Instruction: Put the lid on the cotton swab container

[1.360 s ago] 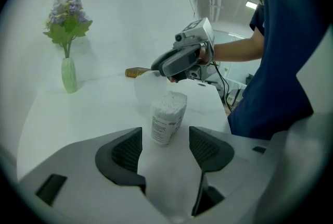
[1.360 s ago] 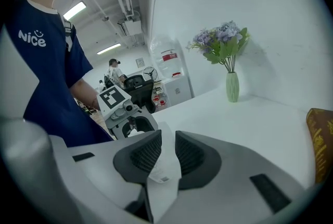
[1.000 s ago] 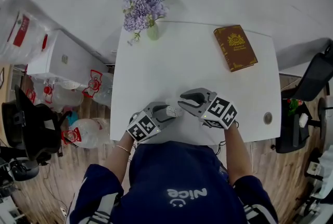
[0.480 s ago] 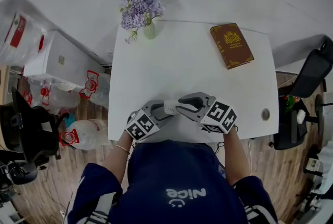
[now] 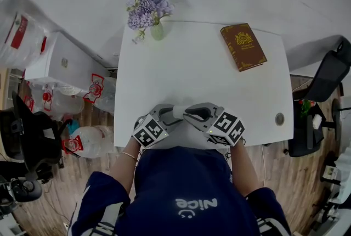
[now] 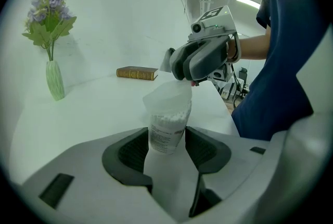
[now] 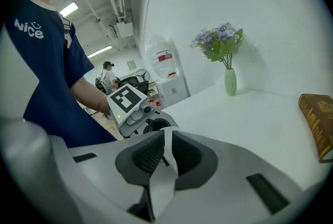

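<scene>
Near the table's (image 5: 203, 65) near edge, the left gripper (image 5: 171, 115) clasps the cotton swab container (image 6: 167, 126) by its body. The right gripper (image 7: 167, 152), its jaws just closing narrow, pinches the lid's (image 6: 169, 95) rim. The lid sits tilted on top. Both look like light, thin plastic, so gentle pressure should be enough.

container (image 6: 166, 132): clear, upright, swab-filled | lid (image 6: 167, 97): translucent, tilted on its mouth (not seated)

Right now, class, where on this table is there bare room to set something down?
Bare: the wide middle of the table, in front of the flower vase and the brown book, and the right side between book and round disc. Crowded: the near edge around the cotton swab container.
</scene>
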Demonstrator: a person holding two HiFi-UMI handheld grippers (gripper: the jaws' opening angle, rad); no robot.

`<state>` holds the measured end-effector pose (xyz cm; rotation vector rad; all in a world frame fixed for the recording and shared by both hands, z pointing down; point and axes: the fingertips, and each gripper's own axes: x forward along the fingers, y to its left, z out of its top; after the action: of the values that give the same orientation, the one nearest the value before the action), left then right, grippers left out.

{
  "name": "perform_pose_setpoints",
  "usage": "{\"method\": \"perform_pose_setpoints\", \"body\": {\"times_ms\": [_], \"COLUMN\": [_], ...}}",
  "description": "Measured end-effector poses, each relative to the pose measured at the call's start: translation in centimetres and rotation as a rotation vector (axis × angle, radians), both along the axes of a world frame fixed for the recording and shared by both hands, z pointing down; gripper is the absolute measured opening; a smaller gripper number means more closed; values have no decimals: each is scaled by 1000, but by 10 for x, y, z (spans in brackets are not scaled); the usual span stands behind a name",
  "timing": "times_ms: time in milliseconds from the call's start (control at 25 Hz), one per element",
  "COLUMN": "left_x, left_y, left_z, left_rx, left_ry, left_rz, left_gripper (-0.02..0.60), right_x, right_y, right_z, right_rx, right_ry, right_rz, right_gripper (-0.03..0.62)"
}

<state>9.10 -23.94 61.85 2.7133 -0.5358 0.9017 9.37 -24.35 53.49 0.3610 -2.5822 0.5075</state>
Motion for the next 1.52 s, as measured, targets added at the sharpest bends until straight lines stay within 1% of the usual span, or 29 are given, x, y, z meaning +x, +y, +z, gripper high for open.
{"method": "perform_pose_setpoints", "body": {"times_ms": [160, 320, 520, 680, 880, 960, 1160, 1240, 1360, 1440, 1520], "left_x": [0, 0, 1, 1, 1, 1, 2, 3, 0, -6, -14], "left_y": [-1, -1, 1, 0, -1, -1, 0, -2, 0, 1, 3], "left_z": [0, 1, 1, 1, 1, 1, 1, 1, -3, -9, -16], "left_rx": [2, 3, -1, -3, -7, -9, -8, -5, -33, -45, -43], "left_ry": [-3, -2, 1, 4, 2, 1, -2, 0, 36, 70, 92], "left_rz": [-5, -5, -8, -13, -11, -10, -15, -34, -95, -138, -160], "left_gripper": [239, 239, 239, 241, 241, 241, 242, 247, 250, 258, 264], "right_x": [0, 0, -1, -1, -2, -3, -2, 0, -1, -1, 1], "right_y": [4, 5, 7, 6, 6, 6, 6, 5, 7, 6, 1], "right_z": [9, 11, 11, 11, 14, 15, 15, 14, 13, 7, -6], "right_rx": [1, 0, 61, 52, 112, 119, 102, 89, 80, 106, 131], "right_ry": [39, 39, 76, 81, 180, 202, 182, 161, 137, 120, 64], "right_rz": [26, 56, 83, 112, 120, 128, 150, 166, 197, 221, 281], "right_gripper": [63, 63, 63, 63, 61, 61, 61, 61, 63, 63, 63]}}
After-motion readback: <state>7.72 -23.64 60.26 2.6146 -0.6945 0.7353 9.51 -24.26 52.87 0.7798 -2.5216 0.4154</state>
